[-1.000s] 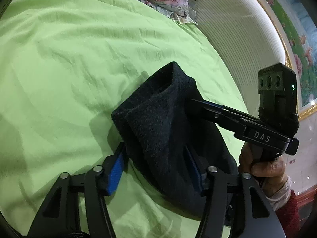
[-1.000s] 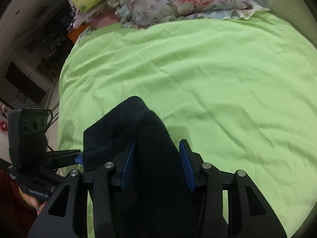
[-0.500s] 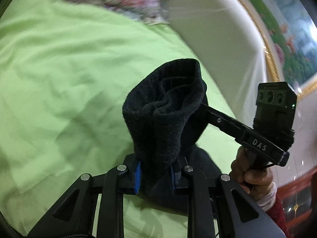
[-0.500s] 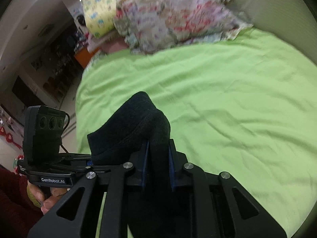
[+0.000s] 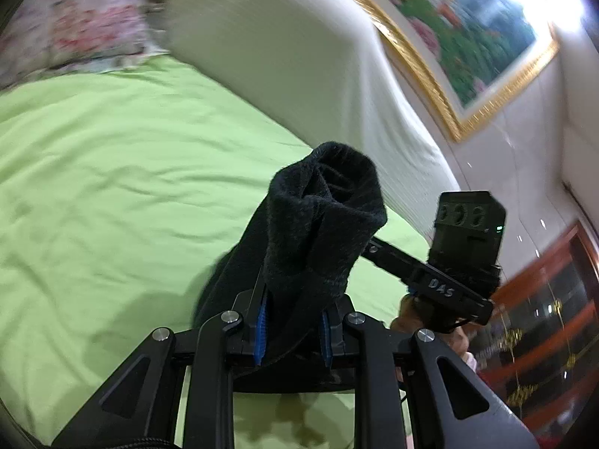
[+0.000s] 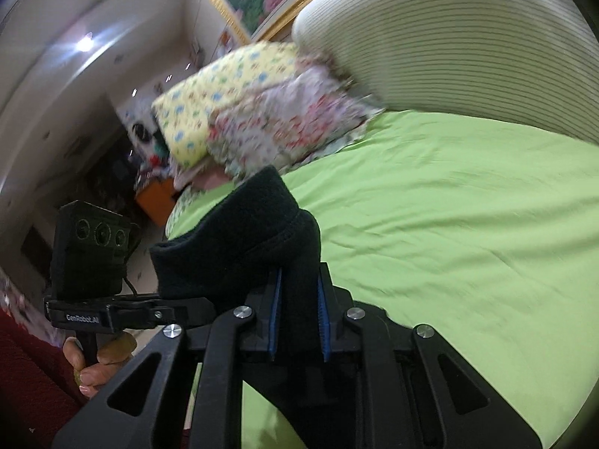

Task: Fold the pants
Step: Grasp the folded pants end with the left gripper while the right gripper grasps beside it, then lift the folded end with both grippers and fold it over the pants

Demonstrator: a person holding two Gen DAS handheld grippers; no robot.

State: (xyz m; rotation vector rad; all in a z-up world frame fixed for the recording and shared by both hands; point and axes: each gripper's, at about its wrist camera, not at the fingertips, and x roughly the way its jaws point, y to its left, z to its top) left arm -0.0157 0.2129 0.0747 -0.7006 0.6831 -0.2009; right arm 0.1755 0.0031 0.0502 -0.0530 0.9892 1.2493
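The pants are dark, fuzzy fabric, bunched and held up above the green bedsheet. My left gripper is shut on one end of the pants, which stand up in a crumpled tube between its blue pads. My right gripper is shut on the other end of the pants. Each gripper shows in the other's view: the right one to the right, the left one to the left. The lower part of the pants hangs hidden behind the fingers.
The green bedsheet spreads ahead. Floral pillows lie at the head of the bed beside a white ribbed headboard. A gold-framed painting hangs on the wall. Dark red furniture stands to the right.
Both grippers closed on the pants, then lifted them off the sheet. Both views have tilted upward toward the headboard and wall.
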